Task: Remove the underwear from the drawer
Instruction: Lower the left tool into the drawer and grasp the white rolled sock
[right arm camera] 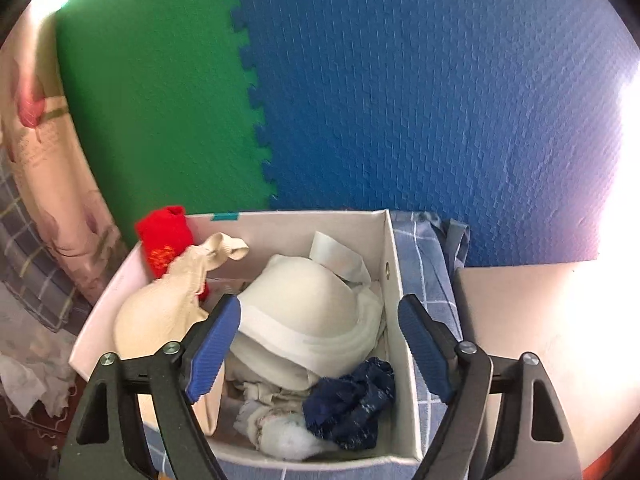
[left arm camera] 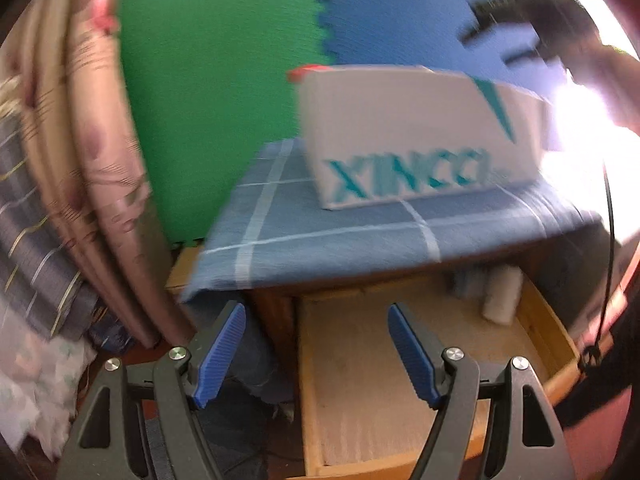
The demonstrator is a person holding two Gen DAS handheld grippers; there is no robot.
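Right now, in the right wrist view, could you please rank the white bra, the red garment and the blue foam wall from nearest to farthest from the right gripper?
1. White bra: in the box, between the right gripper fingers.
2. Red garment: at the box's far left corner.
3. Blue foam wall: behind the box.

Both wrist views look steeply down, sharing the white box [left arm camera: 416,136].

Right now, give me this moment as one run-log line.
left gripper: open, empty, over open drawer | right gripper: open, empty, above white box holding underwear | drawer: mostly bare
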